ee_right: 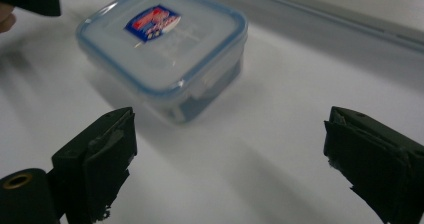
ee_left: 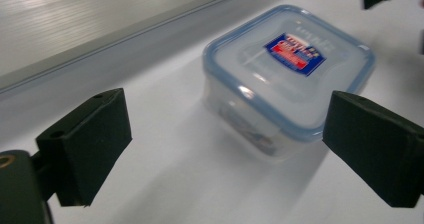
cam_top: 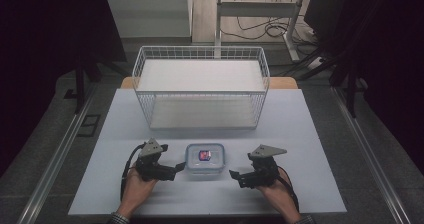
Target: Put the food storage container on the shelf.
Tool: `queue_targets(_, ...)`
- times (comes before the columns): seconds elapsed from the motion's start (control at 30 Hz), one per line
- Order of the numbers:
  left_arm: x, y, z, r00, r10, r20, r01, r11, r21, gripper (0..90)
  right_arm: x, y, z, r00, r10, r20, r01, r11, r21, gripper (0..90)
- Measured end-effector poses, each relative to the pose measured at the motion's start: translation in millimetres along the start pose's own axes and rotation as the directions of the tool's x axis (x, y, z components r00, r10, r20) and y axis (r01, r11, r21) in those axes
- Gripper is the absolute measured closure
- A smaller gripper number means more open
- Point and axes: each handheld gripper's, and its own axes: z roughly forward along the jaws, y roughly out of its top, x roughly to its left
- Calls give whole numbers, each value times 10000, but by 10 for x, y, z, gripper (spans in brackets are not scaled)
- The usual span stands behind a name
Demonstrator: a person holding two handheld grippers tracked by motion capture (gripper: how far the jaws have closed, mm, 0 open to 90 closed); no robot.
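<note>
A small clear container (cam_top: 204,158) with a blue-rimmed lid and a red and blue label sits shut on the white table, near its front edge. My left gripper (cam_top: 178,168) lies just left of it, jaws pointing at its side. In the left gripper view the container (ee_left: 287,74) stands just ahead of my left gripper (ee_left: 227,129), whose jaws are open with nothing between them. My right gripper (cam_top: 234,175) rests a short way right of the box, also open. In the right gripper view the container (ee_right: 162,49) lies ahead and to the left of my right gripper (ee_right: 230,134).
A white wire basket (cam_top: 200,84) stands behind the container at the back of the table (cam_top: 300,134). It has a flat white panel inside. Metal rails run along both sides of the table. Desk legs and cables stand on the floor beyond.
</note>
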Motion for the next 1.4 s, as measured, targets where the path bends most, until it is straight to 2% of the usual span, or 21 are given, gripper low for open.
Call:
queue_targets(0.13, -6, 70, 28, 10000, 79, -7, -79, 9992, 388, 11, 15, 144, 133, 9998, -29, -209, 33, 9998, 203, 6)
queue_targets(0.23, 12, 122, 60, 9989, -86, 466, 70, 9994, 353, 8, 42, 256, 243, 9988, 128, -466, -113, 9994, 313, 0)
queue_targets(0.47, 36, 305, 259, 9972, -11, 750, -36, 9981, 621, 20, 36, 473, 455, 9950, 194, -978, -129, 9977, 662, 3)
queue_targets(0.6, 43, 295, 428, 9951, -28, 991, -77, 9944, 1055, 39, 5, 522, 622, 9900, 473, -1326, -343, 9945, 989, 37)
queue_targets(0.63, 41, 276, 462, 9947, -97, 1021, -23, 9931, 1169, 42, 2, 515, 652, 9904, 483, -1292, -340, 9932, 1111, 45)
queue_targets(0.67, 41, 252, 487, 9932, -180, 1148, 34, 9920, 1261, 43, -2, 500, 674, 9917, 428, -1212, -277, 9920, 1235, 53)
queue_targets(0.7, 54, 231, 500, 9884, -448, 1451, 261, 9914, 1283, 40, -6, 478, 694, 9905, 525, -1273, -349, 9900, 1366, 61)
queue_targets(0.77, 59, 202, 519, 9791, -713, 1905, 448, 9892, 1397, 60, -39, 440, 700, 9779, 1055, -1806, -768, 9842, 1594, 99)
queue_targets(0.8, 55, 189, 528, 9694, -841, 2308, 492, 9870, 1527, 76, -44, 429, 695, 9734, 1149, -1983, -827, 9831, 1636, 123)
queue_targets(0.83, 41, 182, 526, 9696, -850, 2295, 501, 9869, 1536, 92, -40, 411, 685, 9690, 1221, -2150, -859, 9817, 1702, 122)
queue_targets(0.9, 8, 178, 494, 9734, -865, 2120, 545, 9868, 1523, 100, -27, 388, 650, 9688, 1210, -2162, -839, 9813, 1733, 140)
queue_targets(0.93, -1, 180, 461, 9764, -797, 2009, 507, 9880, 1457, 171, -21, 368, 600, 9692, 1169, -2169, -792, 9814, 1747, 186)
queue_targets(0.97, -7, 181, 437, 9778, -782, 1942, 512, 9888, 1401, 171, -21, 368, 600, 9692, 1169, -2169, -792, 9814, 1747, 186)
queue_targets(1.07, -36, 150, 371, 9778, -953, 1869, 663, 9856, 1557, 215, -7, 317, 533, 9657, 1221, -2289, -805, 9798, 1830, 254)
queue_targets(1.1, -33, 133, 344, 9751, -1142, 1902, 839, 9835, 1601, 235, -6, 302, 508, 9646, 1270, -2312, -852, 9794, 1828, 282)
queue_targets(1.13, -17, 104, 303, 9692, -1288, 2098, 964, 9828, 1578, 281, -8, 291, 485, 9641, 1266, -2333, -857, 9803, 1778, 308)
queue_targets(1.17, -14, 86, 283, 9676, -1289, 2172, 963, 9833, 1547, 347, -15, 281, 451, 9646, 1273, -2310, -874, 9806, 1756, 345)
queue_targets(1.2, -19, 69, 272, 9665, -1270, 2230, 933, 9834, 1559, 364, -24, 275, 434, 9636, 1281, -2345, -887, 9811, 1718, 378)
queue_targets(1.3, -41, 63, 256, 9693, -1103, 2198, 757, 9842, 1602, 379, -54, 257, 390, 9577, 1401, -2514, -999, 9810, 1662, 427)
queue_targets(1.33, -35, 58, 241, 9668, -1186, 2262, 853, 9848, 1516, 388, -64, 250, 380, 9549, 1486, -2571, -1092, 9808, 1615, 446)
queue_targets(1.4, 19, 31, 195, 9529, -1546, 2609, 1243, 9838, 1288, 472, -98, 228, 341, 9446, 1712, -2801, -1330, 9796, 1504, 515)
